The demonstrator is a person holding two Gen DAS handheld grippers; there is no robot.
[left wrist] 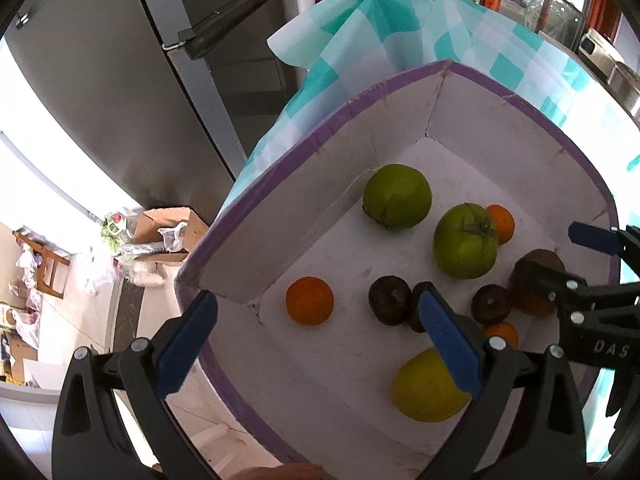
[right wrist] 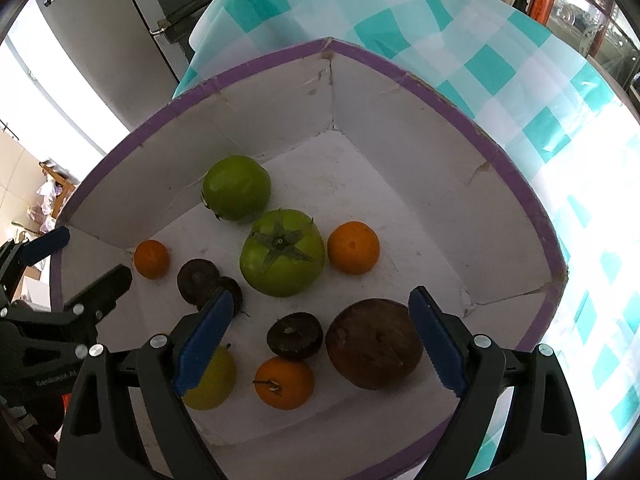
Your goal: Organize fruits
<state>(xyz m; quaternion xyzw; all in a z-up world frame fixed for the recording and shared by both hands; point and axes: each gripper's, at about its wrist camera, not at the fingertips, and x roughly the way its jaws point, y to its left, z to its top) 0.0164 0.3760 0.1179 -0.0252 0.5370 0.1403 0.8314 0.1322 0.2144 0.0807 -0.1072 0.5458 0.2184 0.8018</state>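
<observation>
A white box with a purple rim (left wrist: 280, 160) (right wrist: 516, 168) holds the fruit. In it lie two green fruits (right wrist: 237, 188) (right wrist: 282, 252), three oranges (right wrist: 353, 247) (right wrist: 151, 259) (right wrist: 284, 382), three small dark fruits (right wrist: 295, 335), a big brown fruit (right wrist: 374, 344) and a yellow one (left wrist: 428, 386). My right gripper (right wrist: 320, 342) hangs open over the near end, with the brown fruit, a dark fruit and an orange below its gap, none held. My left gripper (left wrist: 316, 346) is open astride the box's near-left wall, one finger outside. Each gripper shows in the other's view (left wrist: 568, 258) (right wrist: 74, 264).
The box sits on a teal-and-white checked tablecloth (right wrist: 500, 52). A steel fridge (left wrist: 120, 80) stands to the left beyond the table. On the floor below are a cardboard carton (left wrist: 168, 232), bags and a wooden chair (left wrist: 44, 268).
</observation>
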